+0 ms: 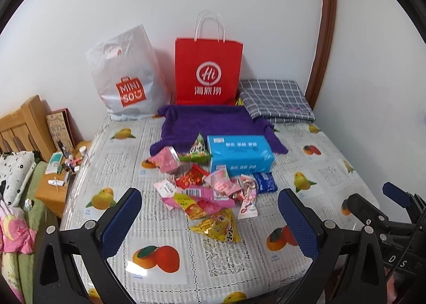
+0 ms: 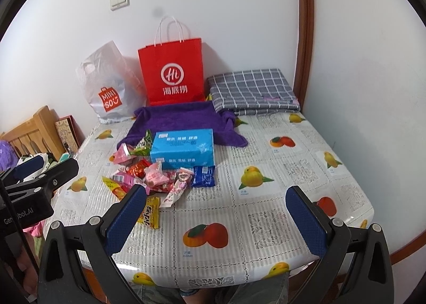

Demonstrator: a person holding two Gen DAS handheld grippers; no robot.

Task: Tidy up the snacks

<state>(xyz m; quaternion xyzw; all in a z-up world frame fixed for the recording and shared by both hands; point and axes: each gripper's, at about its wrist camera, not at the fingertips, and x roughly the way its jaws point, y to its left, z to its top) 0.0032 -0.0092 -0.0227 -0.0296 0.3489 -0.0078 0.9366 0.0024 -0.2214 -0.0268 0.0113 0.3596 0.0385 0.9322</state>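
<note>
A: Grippers?
B: Left gripper spread wide, empty, above the near table edge. Right gripper likewise spread, holding nothing.
A: Snacks?
B: Snack pile mid-table, just near of the blue tissue pack, whose long axis runs left-right. Yellow snack packet nearest, tilted. Pink-white stick packet lies near-far. Red paper bag upright at far wall.

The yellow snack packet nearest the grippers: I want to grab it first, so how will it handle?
The yellow snack packet looks puffy and crinkled, so probably light and yielding under the pads. Its glossy film may slip. Lying flat on the tablecloth, it shouldn't roll.
</note>
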